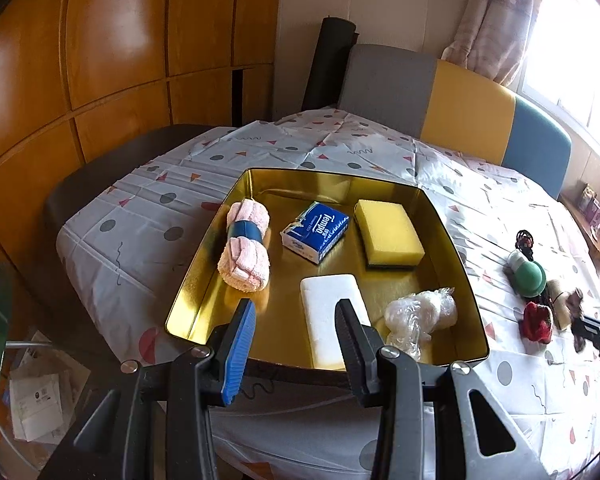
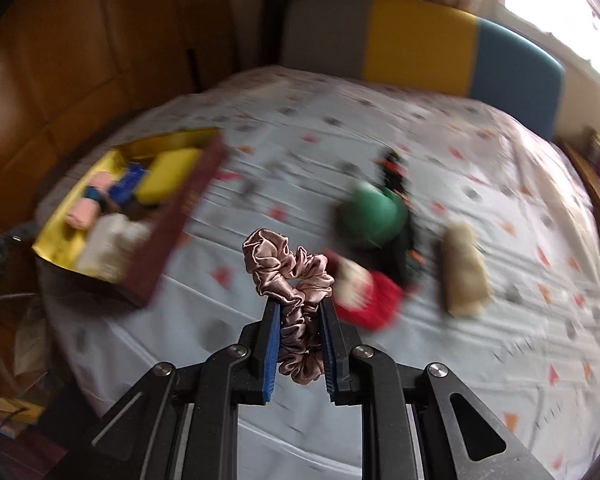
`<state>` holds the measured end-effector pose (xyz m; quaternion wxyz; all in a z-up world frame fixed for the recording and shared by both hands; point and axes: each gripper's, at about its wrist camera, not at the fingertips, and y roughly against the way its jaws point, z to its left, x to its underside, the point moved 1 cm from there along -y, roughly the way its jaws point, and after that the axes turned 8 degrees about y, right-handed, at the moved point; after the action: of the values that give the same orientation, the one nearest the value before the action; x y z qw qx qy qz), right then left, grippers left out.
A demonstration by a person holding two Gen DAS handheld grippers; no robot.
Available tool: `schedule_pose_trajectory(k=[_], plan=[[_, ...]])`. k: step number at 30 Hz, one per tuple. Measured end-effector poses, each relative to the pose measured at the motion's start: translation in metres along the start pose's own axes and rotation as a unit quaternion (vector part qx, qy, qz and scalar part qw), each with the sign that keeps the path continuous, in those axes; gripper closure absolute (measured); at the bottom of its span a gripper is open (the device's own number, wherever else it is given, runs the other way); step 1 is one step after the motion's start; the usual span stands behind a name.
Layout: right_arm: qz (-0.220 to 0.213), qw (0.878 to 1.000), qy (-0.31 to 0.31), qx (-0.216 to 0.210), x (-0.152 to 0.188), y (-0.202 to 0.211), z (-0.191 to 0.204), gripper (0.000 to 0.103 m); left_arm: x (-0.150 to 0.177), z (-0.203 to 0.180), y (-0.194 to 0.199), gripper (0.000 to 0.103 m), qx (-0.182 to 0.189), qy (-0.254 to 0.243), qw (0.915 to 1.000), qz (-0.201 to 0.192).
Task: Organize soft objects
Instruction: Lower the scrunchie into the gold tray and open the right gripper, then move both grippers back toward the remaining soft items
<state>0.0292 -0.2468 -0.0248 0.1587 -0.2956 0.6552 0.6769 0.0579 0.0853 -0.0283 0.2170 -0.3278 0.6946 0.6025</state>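
A gold tin tray [image 1: 340, 178] on the table holds a rolled pink towel [image 1: 245, 250], a blue Tempo tissue pack [image 1: 315, 231], a yellow sponge [image 1: 388, 233], a white foam block [image 1: 326, 312] and a crumpled clear plastic bag [image 1: 418, 314]. My left gripper [image 1: 296, 312] is open and empty, hovering above the tray's near edge. My right gripper [image 2: 300, 306] is shut on a pink satin scrunchie [image 2: 290, 268], held above the table to the right of the tray [image 2: 172, 236]. The right wrist view is blurred.
On the patterned tablecloth [image 1: 260, 152] right of the tray lie a green ball [image 2: 374, 216], a red soft item [image 2: 374, 304], a beige plush piece [image 2: 466, 268] and a black item [image 2: 394, 168]. A grey, yellow and blue chair back [image 1: 460, 108] stands behind the table. Wooden cabinets are at left.
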Motion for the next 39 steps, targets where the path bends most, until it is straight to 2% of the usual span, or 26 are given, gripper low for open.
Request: schedule_pose_trajectory(k=[6, 13, 17, 18, 19, 20, 22, 23, 24, 30, 39], plan=[[-0.015, 0.996, 0.047, -0.074, -0.055, -0.018, 0.065, 0.084, 0.001, 0.011, 0.0, 0.062, -0.003, 0.013, 0.9999, 0.002], [-0.005, 0.989, 0.072, -0.13, -0.104, -0.063, 0.138, 0.084, 0.002, 0.027, -0.002, 0.062, -0.009, 0.028, 0.9996, 0.005], [0.025, 0.987, 0.065, -0.142, -0.122, -0.102, 0.163, 0.075, 0.003, 0.034, -0.005, 0.062, -0.014, 0.037, 0.9991, 0.012], [0.031, 0.987, 0.064, -0.147, -0.123, -0.108, 0.166, 0.072, 0.003, 0.036, -0.005, 0.062, -0.013, 0.039, 0.999, 0.014], [0.039, 0.986, 0.066, -0.148, -0.123, -0.116, 0.17, 0.064, 0.003, 0.037, -0.005, 0.062, -0.014, 0.04, 0.999, 0.013], [0.044, 0.987, 0.07, -0.137, -0.122, -0.122, 0.173, 0.06, 0.003, 0.038, -0.005, 0.062, -0.015, 0.041, 0.999, 0.013], [0.042, 0.987, 0.071, -0.137, -0.119, -0.122, 0.171, 0.057, 0.003, 0.041, -0.006, 0.062, -0.015, 0.042, 0.9989, 0.013], [0.038, 0.987, 0.068, -0.142, -0.117, -0.119, 0.169, 0.051, 0.003, 0.041, -0.006, 0.062, -0.015, 0.041, 0.9989, 0.013], [0.031, 0.987, 0.067, -0.141, -0.115, -0.113, 0.166, 0.048, 0.004, 0.041, -0.007, 0.062, -0.016, 0.041, 0.9989, 0.014], [-0.007, 0.99, 0.073, -0.117, -0.095, -0.076, 0.141, 0.045, 0.007, 0.029, -0.006, 0.062, -0.006, 0.028, 0.9994, 0.018], [-0.029, 0.995, 0.06, -0.076, -0.056, -0.042, 0.104, 0.042, 0.011, 0.004, 0.005, 0.062, 0.008, -0.006, 0.9998, 0.015]])
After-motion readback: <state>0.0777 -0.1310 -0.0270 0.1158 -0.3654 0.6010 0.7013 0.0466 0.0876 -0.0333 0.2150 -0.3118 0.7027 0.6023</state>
